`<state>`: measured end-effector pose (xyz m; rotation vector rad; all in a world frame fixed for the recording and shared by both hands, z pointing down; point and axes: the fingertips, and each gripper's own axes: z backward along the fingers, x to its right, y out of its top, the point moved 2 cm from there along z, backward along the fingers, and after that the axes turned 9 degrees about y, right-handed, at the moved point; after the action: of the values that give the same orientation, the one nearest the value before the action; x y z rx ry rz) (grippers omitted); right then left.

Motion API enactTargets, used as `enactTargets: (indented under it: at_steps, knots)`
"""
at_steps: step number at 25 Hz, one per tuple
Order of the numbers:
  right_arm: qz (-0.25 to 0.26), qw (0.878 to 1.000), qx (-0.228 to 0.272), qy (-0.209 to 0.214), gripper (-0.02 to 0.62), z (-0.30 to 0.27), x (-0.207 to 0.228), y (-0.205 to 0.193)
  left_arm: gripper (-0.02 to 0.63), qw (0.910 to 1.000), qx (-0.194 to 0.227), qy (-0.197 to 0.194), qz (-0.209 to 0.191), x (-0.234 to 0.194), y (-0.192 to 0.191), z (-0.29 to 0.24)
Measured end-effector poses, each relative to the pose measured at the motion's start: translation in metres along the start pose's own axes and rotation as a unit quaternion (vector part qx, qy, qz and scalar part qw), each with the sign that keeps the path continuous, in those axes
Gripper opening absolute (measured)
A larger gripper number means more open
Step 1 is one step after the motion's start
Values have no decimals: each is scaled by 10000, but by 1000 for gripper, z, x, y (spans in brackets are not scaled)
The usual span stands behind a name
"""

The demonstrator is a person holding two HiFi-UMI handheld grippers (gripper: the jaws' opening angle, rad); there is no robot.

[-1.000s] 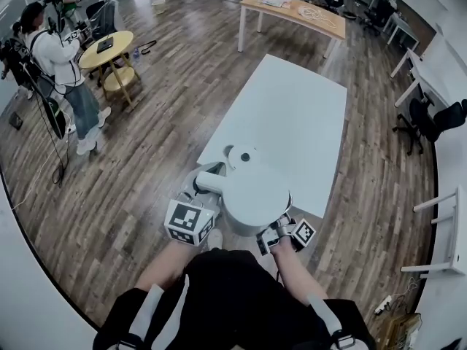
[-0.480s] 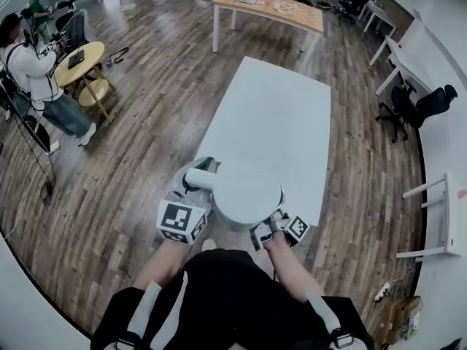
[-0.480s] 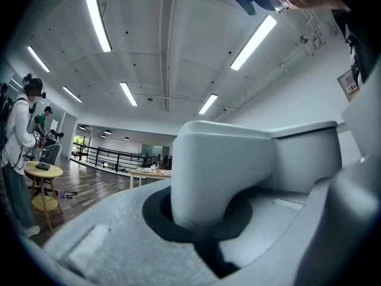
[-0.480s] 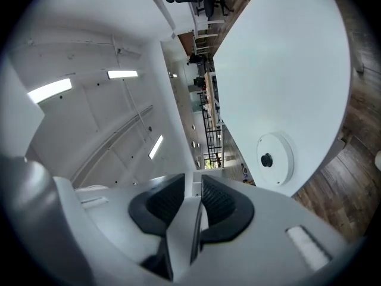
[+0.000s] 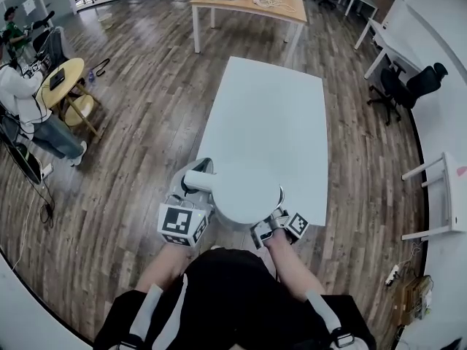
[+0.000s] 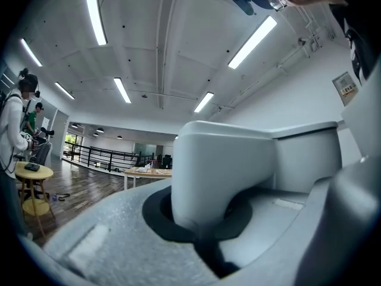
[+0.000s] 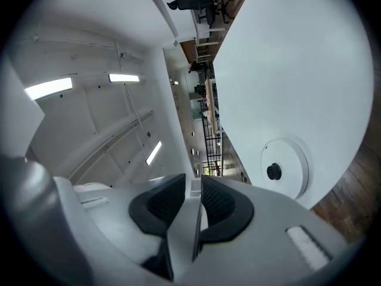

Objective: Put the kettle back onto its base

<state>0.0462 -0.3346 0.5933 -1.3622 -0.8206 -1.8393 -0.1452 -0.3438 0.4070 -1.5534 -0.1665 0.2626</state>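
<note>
Kettle [image 5: 248, 192]; handle [image 6: 223, 171] clamped in left gripper [image 5: 193, 188]

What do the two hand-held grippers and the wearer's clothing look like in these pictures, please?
Both the left gripper and the right gripper have pale grey, rounded jaws lined with black pads, ribbed on the right one. Each carries a white cube with black square markers. The person wears a black top with grey shoulder straps.

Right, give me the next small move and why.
Probably carry the white plastic kettle, held by the left gripper, forward over the round white base: it lies bare on the white table ahead, with the kettle not above it yet.
</note>
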Motion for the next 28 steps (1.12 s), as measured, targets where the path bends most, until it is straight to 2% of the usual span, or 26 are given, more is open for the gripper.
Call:
enactTargets:
  at_steps: [4,9,14,16,21,25,28]
  knots:
    - [370,9992,-38,-139,59,-8,7,4,0,9999,-155,-12,43,-9,-14,-7]
    - [537,9978,-175,-341,72,-16,17,6,0,9992,-239,198,259,-23,-34,-11]
    - [747,9951,-527,-365,81,-29,18,17,-2,9981,-297,369,404,-31,-41,-20]
    - [945,9930,-598,-392,81,-32,16,26,-2,9980,-270,453,343,-36,-42,-22]
    - [1929,9758,-697,-760,92,-36,4,56,-2,9980,-285,542,163,-42,-45,-32]
    - [2520,9646,-730,-246,69,-64,-47,48,-2,9971,-374,583,322,-42,-62,-40]
    - [3148,9454,-840,-62,51,-80,-76,39,-2,9975,-388,555,214,-38,-70,-43]
